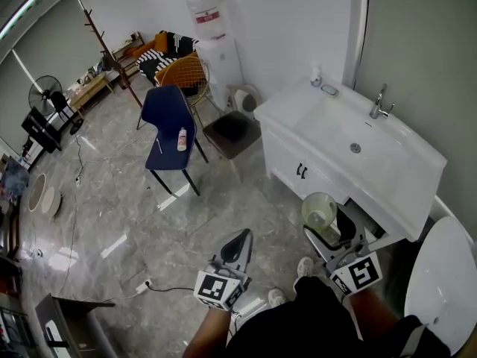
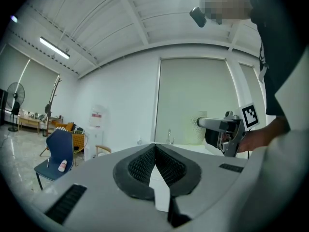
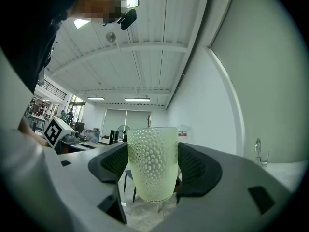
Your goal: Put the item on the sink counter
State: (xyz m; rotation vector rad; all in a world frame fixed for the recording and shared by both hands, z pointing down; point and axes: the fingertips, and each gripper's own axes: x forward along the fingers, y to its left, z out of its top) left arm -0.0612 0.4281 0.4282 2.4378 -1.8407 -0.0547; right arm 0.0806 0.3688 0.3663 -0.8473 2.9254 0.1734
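Note:
A pale green dimpled cup [image 3: 151, 164] stands upright between the jaws of my right gripper [image 3: 152, 166], whose pads press its two sides. In the head view the cup [image 1: 320, 210] hangs in my right gripper [image 1: 326, 218] just in front of the white sink counter [image 1: 298, 107], below its front edge. The left gripper view shows the cup [image 2: 205, 130] at the right, in the other gripper. My left gripper [image 1: 240, 243] is held low over the floor, left of the right one; its jaws meet at the tips [image 2: 154, 146] with nothing between them.
The sink basin [image 1: 358, 136] has a faucet [image 1: 379, 104] at the back and a small bottle [image 1: 317, 75] at its far left corner. A blue chair [image 1: 170, 129] carries a small bottle [image 1: 182, 139]. A brown stool [image 1: 232, 131], a water dispenser [image 1: 218, 47] and a white toilet lid [image 1: 441, 274] stand around.

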